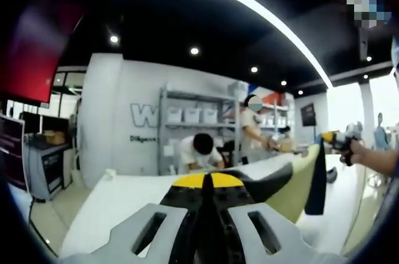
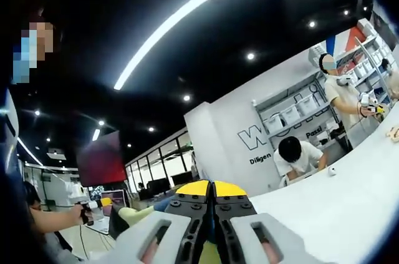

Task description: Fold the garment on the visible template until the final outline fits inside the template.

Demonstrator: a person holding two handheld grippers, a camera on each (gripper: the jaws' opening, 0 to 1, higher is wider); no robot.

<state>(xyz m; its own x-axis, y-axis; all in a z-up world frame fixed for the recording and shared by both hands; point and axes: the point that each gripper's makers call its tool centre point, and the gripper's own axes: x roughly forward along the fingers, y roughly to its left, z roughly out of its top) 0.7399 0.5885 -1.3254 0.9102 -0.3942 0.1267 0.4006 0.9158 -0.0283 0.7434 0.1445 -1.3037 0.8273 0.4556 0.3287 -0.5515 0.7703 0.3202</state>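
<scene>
Bins (image 1: 192, 115) line shelving (image 1: 199, 128) beyond white table (image 1: 124, 198).

A long white table (image 1: 124, 198) runs away toward the shelving at the back of the room, its top smooth and glossy under the ceiling lights. In the left gripper view a pale yellow-green garment (image 1: 293, 189) with dark trim rises off its surface on the right side. In the right gripper view a small white object (image 2: 332, 171) sits on the tabletop near the far edge; what it is can't be made out.
</scene>
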